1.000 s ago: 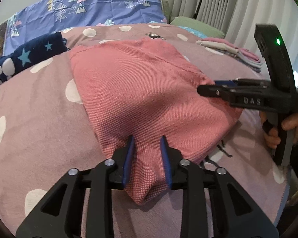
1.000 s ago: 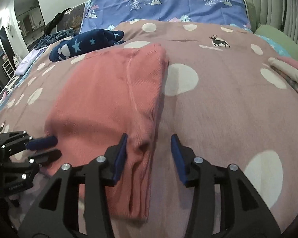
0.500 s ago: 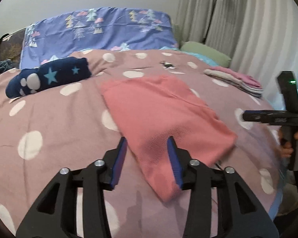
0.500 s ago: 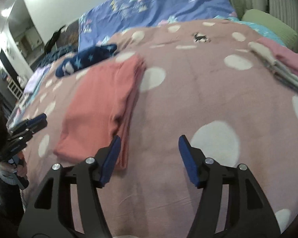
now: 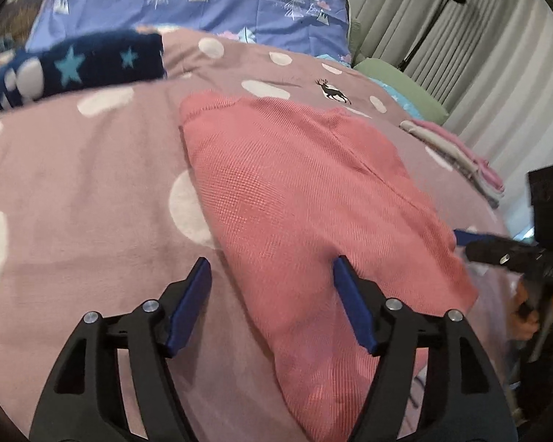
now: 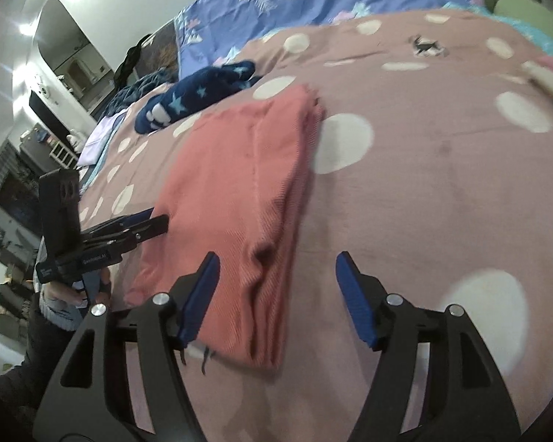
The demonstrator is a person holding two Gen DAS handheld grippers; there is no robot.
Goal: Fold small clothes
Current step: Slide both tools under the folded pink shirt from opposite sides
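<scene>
Blue-padded left gripper (image 5: 272,307) spread wide, empty, over the near corner of the pink knit garment (image 5: 295,199); right gripper (image 6: 276,300) likewise wide and empty at the opposite near edge. Garment flat, already doubled lengthwise, on the polka-dot blanket (image 5: 73,184). Probably between folds: next, pinching both near corners to carry them toward the far hem.

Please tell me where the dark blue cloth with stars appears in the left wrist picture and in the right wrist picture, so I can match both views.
Left wrist view: the dark blue star cloth lies at the upper left, behind the pink garment.
Right wrist view: it lies left of centre near the top, beyond the pink garment.
Shared landmark: the deer print on the bedspread.
</scene>
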